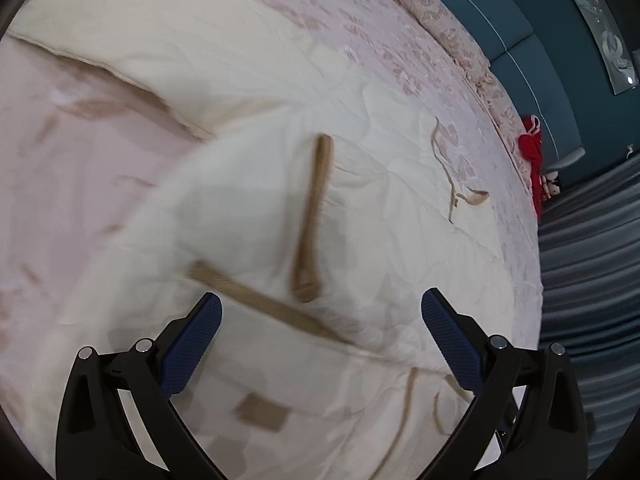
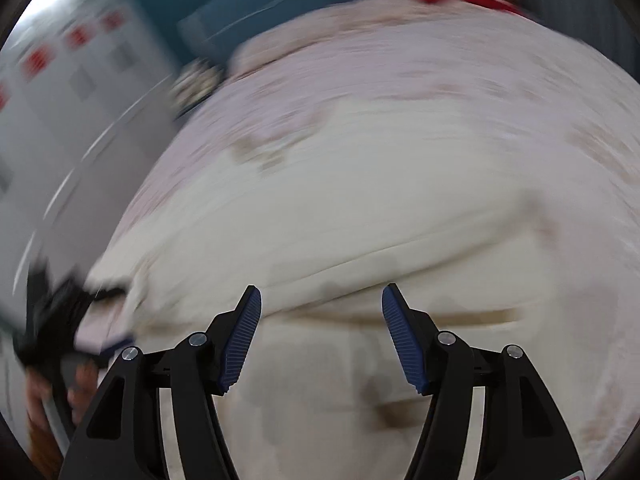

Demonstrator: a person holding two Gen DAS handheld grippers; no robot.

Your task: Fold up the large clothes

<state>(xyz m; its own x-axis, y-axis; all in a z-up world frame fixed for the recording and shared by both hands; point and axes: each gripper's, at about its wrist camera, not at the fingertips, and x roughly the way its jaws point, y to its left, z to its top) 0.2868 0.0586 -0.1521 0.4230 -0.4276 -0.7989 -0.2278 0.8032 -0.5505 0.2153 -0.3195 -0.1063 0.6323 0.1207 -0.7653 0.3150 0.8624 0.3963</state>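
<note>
- Blue ribbed pads [image 1: 192, 344] of our left gripper [image 1: 322, 308] frame the near edge of its view; its jaws stand wide apart with nothing between them, hovering over the cream garment [image 1: 240, 184].
- Our right gripper [image 2: 322, 300] is likewise parted and grips nothing, the same cream cloth [image 2: 320, 216] lying beyond and under its fingers.
- Only the left view is sharp enough to show the garment's tan trim: a strap [image 1: 312, 216], a ribbed band [image 1: 256, 304] near the left pad, a small patch [image 1: 262, 412] and a thin loose cord [image 1: 452, 184].
- Only the right view catches a hand [image 2: 80, 384] at the lower left with a dark object [image 2: 52, 320], possibly the other gripper; the blur leaves us unsure.
- We see the garment spread on a bed with a pink patterned cover [image 1: 360, 24].
- Behind it runs a teal padded headboard [image 1: 500, 8], with something red [image 1: 532, 148] at the bed's edge and grey drapery [image 1: 592, 280] beside it.
</note>
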